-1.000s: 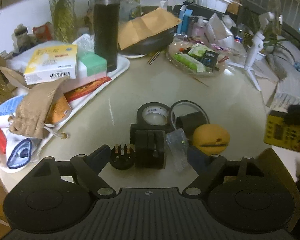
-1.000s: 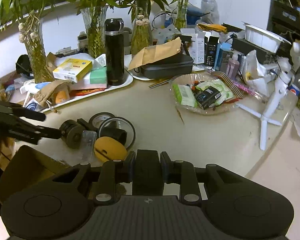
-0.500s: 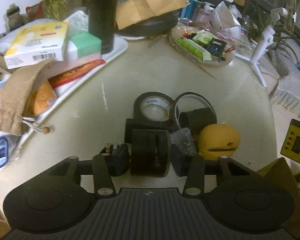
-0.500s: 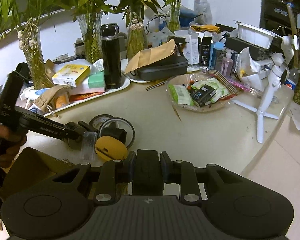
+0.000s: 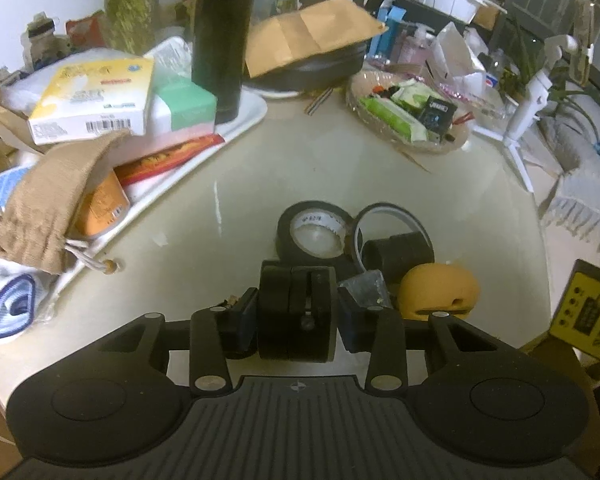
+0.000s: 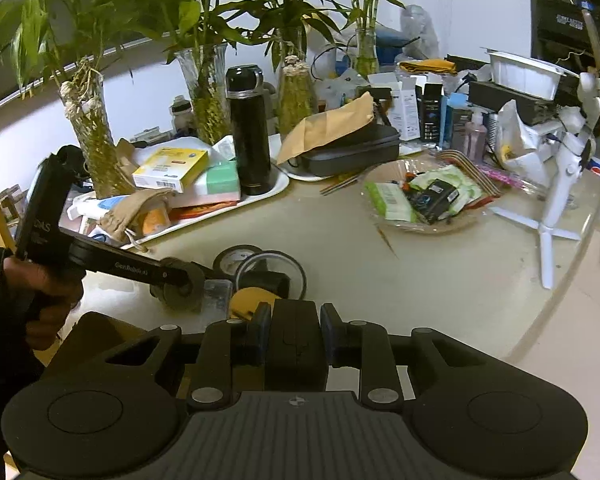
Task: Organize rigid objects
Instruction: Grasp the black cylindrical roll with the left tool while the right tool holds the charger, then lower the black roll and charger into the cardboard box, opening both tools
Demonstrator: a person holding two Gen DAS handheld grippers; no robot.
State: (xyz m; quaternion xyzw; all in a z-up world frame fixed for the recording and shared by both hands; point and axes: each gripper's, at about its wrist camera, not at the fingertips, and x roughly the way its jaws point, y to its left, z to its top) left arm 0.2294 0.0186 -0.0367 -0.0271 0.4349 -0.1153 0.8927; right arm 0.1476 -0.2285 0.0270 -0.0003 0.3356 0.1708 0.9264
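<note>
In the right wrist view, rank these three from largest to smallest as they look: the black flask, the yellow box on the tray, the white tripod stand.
1. White tripod stand
2. Black flask, close in height; fisheye stretch near the edge makes first place unsure.
3. Yellow box, clearly smallest.

The small plug (image 5: pixel 232 304) is mostly hidden behind the left gripper's finger (image 5: pixel 242 320). The yellow box (image 5: pixel 588 312) gets cut off at the right edge, its print too blurry to read.

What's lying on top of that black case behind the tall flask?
A creased brown paper envelope lies across the black case, covering much of its lid. Anything beneath the envelope is hidden.
</note>
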